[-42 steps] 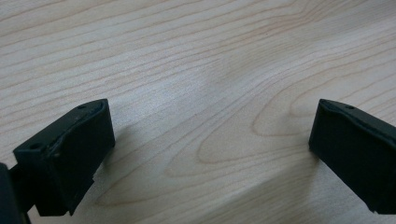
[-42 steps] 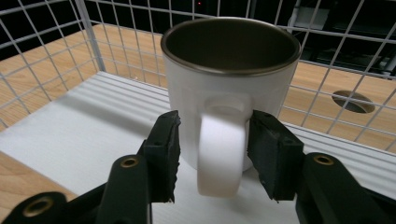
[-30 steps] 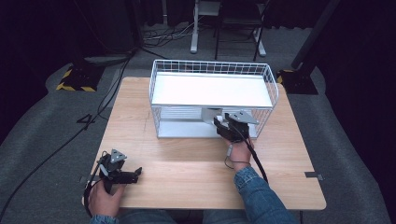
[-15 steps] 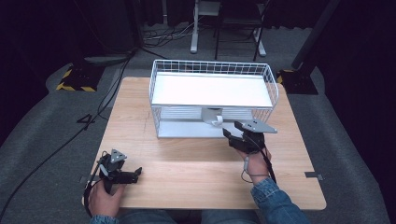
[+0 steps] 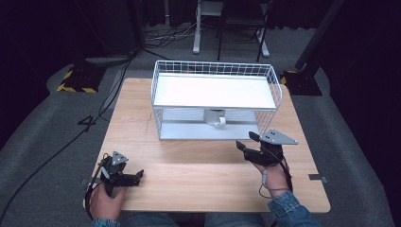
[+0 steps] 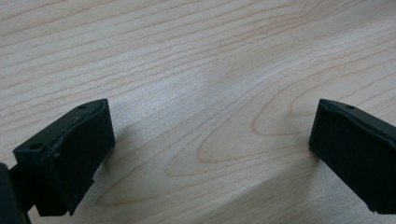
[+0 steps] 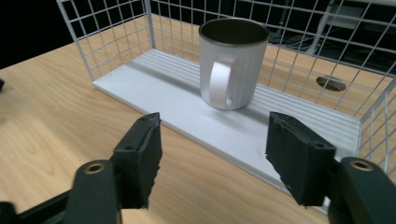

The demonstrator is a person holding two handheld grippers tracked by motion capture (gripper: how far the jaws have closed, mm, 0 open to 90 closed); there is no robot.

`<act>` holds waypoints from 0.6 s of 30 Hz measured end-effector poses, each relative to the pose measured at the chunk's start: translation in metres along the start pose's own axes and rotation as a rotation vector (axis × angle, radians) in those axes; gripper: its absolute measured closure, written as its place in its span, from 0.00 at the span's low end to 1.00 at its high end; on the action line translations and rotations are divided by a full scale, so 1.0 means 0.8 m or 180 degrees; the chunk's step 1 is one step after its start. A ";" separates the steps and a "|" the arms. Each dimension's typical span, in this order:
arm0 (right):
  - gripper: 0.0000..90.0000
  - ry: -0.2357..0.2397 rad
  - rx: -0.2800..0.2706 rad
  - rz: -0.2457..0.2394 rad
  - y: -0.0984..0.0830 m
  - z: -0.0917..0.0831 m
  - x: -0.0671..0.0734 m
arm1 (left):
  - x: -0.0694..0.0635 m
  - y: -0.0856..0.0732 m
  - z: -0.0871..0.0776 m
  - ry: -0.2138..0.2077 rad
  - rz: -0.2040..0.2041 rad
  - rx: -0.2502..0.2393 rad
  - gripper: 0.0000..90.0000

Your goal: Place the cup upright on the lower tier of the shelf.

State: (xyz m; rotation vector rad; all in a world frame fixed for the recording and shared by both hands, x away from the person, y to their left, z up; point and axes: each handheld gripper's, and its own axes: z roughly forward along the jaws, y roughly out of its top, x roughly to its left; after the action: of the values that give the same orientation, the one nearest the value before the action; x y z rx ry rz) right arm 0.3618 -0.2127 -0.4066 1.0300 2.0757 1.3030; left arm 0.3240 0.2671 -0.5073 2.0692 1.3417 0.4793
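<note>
A white ribbed mug (image 7: 232, 63) with a dark inside stands upright on the lower shelf (image 7: 177, 100) of a white wire rack (image 5: 215, 92), its handle facing my right gripper. In the high view the mug (image 5: 216, 117) shows under the rack's top shelf. My right gripper (image 5: 246, 141) is open on the table just in front of the rack, a short way back from the mug, with nothing between its fingers (image 7: 140, 156). My left gripper (image 5: 137, 178) rests open near the table's front left, over bare wood (image 6: 210, 93).
The wooden table (image 5: 198, 170) has bare room between the two grippers and in front of the rack. The rack's wire sides (image 7: 107, 32) and back enclose the lower shelf. A round hole (image 7: 330, 83) in the tabletop lies behind the mug. Cables and stands occupy the dark floor beyond.
My right gripper has drawn back from the rack's lower shelf toward the table's front right, leaving the mug standing there. The left gripper has not moved.
</note>
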 end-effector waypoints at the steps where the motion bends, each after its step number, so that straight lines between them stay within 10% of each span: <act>1: 0.36 0.0034 0.0008 0.0008 -0.002 -0.002 -0.001 | 0.000 0.000 0.000 0.0000 -0.0002 0.0000 0.01; 18: 0.18 0.0222 0.0406 0.0104 -0.050 -0.019 -0.014 | 0.000 0.000 0.000 0.0000 0.0001 0.0001 0.01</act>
State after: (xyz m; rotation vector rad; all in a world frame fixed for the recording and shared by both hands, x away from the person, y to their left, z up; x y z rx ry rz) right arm 0.3438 -0.2405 -0.4361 1.0911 2.2276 1.2525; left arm 0.3240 0.2671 -0.5073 2.0696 1.3413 0.4793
